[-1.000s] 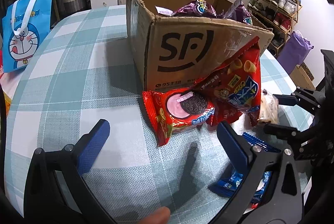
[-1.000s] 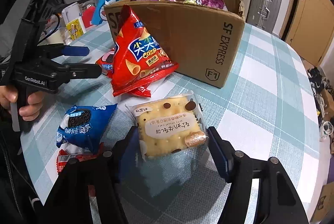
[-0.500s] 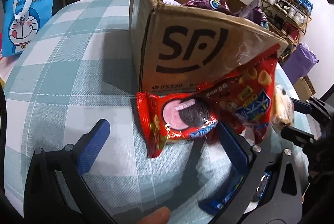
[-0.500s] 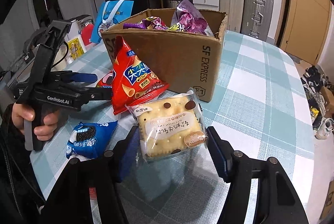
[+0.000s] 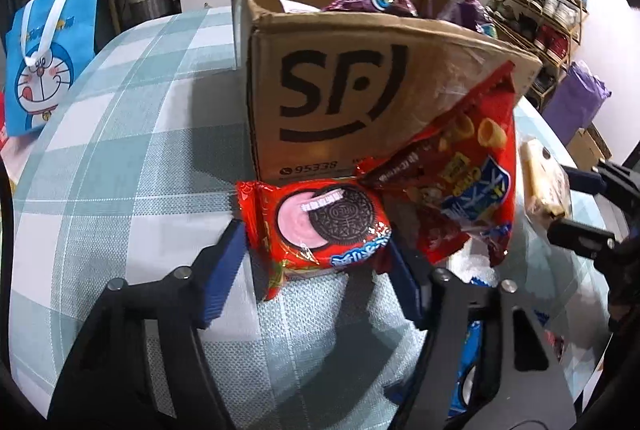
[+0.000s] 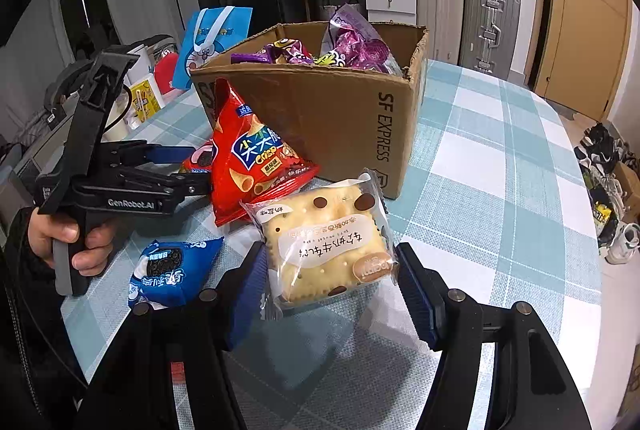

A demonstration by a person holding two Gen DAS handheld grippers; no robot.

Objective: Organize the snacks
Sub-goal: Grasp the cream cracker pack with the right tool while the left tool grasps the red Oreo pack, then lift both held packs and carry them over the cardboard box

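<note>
Checked blue cloth covers my bench. From my left tongs I see the red cookie pack between the blue pads, which are closing and touch its ends; it lies in front of the cardboard box, beside the red chip bag.

From my right tongs, narrowed on the cracker pack, I see the blue cookie pack left of it.

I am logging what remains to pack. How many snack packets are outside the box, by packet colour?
Red: 2 (red cookie packet, crisp bag)
Blue: 1 (blue cookie packet)
Clear: 1 (biscuit packet)
Total: 4 plainly visible
</note>
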